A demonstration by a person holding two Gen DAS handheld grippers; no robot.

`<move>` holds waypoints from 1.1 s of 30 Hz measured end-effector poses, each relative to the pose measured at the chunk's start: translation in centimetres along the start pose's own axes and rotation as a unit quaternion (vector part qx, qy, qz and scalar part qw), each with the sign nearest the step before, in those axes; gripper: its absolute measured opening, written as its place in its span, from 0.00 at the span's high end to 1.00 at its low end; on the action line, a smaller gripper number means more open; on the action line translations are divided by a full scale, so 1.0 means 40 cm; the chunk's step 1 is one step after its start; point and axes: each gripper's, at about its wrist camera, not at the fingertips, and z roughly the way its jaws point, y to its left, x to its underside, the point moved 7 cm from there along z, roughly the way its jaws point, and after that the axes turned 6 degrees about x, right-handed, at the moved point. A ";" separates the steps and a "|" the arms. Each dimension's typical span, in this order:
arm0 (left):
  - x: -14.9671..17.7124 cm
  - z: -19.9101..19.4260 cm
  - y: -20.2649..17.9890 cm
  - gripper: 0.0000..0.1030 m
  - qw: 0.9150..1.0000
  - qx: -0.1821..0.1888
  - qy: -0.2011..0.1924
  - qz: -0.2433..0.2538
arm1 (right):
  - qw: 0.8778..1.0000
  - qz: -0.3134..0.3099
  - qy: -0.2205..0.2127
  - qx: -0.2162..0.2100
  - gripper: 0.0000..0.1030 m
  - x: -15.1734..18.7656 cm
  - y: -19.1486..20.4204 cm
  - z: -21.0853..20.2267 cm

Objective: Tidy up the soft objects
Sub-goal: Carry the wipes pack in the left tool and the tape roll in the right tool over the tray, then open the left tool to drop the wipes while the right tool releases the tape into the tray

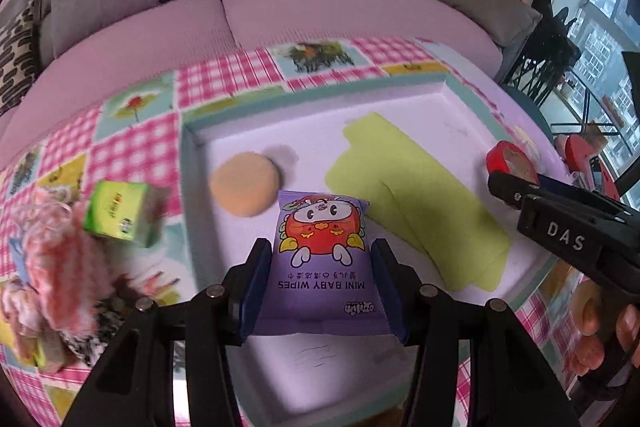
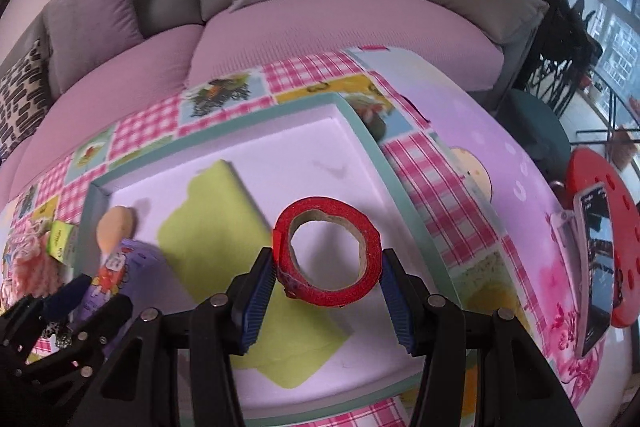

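My left gripper is shut on a purple pack of mini baby wipes and holds it over the white tray. My right gripper is shut on a red roll of tape above the tray; it also shows in the left wrist view. In the tray lie an orange round sponge and a yellow-green cloth. The sponge and the cloth also show in the right wrist view.
A green box and a pink fluffy yarn heap sit left of the tray on the pink checked cloth. A sofa with cushions stands behind. A phone on a red stool is at the right.
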 end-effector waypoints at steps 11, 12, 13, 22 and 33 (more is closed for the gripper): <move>0.004 -0.018 0.008 0.36 1.000 -0.002 0.012 -0.018 | 1.000 -0.009 0.015 -0.007 0.35 0.014 0.008 0.002; 0.002 -0.027 0.013 0.34 1.000 -0.002 0.010 -0.022 | 1.000 -0.005 0.013 -0.014 0.32 0.012 0.009 -0.004; -0.001 -0.038 0.020 0.34 1.000 -0.006 0.007 -0.026 | 1.000 -0.004 0.013 -0.019 0.32 0.011 0.011 -0.010; -0.015 -0.112 0.139 0.13 0.994 -0.064 -0.036 -0.076 | 0.999 -0.041 0.015 -0.020 0.08 0.021 0.041 -0.043; 0.013 -0.124 0.218 0.07 0.987 -0.100 -0.031 -0.120 | 0.997 -0.067 0.011 -0.027 0.00 0.035 0.086 -0.064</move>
